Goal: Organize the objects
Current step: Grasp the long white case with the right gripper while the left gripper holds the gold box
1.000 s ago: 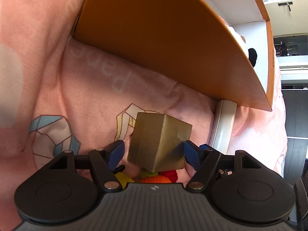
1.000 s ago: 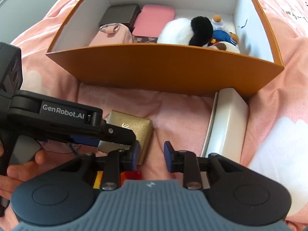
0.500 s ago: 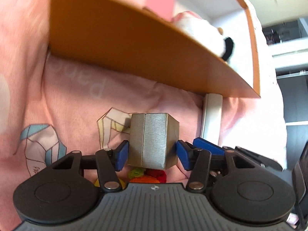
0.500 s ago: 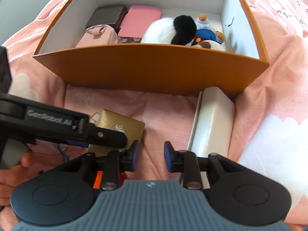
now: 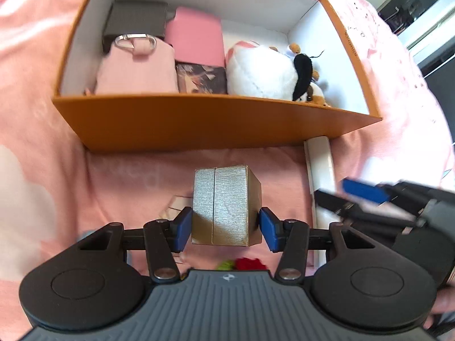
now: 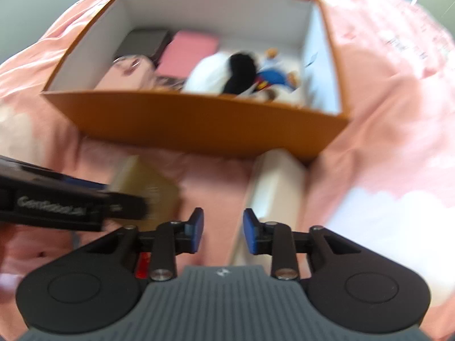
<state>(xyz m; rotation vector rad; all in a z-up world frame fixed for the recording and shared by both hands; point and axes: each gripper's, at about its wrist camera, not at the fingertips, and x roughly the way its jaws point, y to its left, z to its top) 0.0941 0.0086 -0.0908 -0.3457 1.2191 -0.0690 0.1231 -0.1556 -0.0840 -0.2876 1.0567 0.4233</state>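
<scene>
A small gold box [image 5: 224,204] hangs above the pink bedding, and the blue pads of my left gripper [image 5: 224,228] press on its two sides. The same gold box [image 6: 148,187] shows blurred at the left of the right wrist view. Ahead of it stands an open orange storage box [image 5: 199,122] holding a pink pouch [image 5: 136,71], a pink case [image 5: 196,39], a grey case [image 5: 136,20] and a white plush toy [image 5: 261,71]. My right gripper [image 6: 222,233] hovers over the bedding, its jaws opening with nothing between them.
A long white box [image 6: 275,187] lies on the bedding beside the orange box's near right corner. Red and green knitted items [image 5: 250,262] lie under my left gripper. A hand [image 6: 17,244] holds the left tool. Pink bedding [image 5: 57,199] surrounds everything.
My left gripper closed on the gold box and rose with it, so the orange box's inside came into view. The right jaws widened.
</scene>
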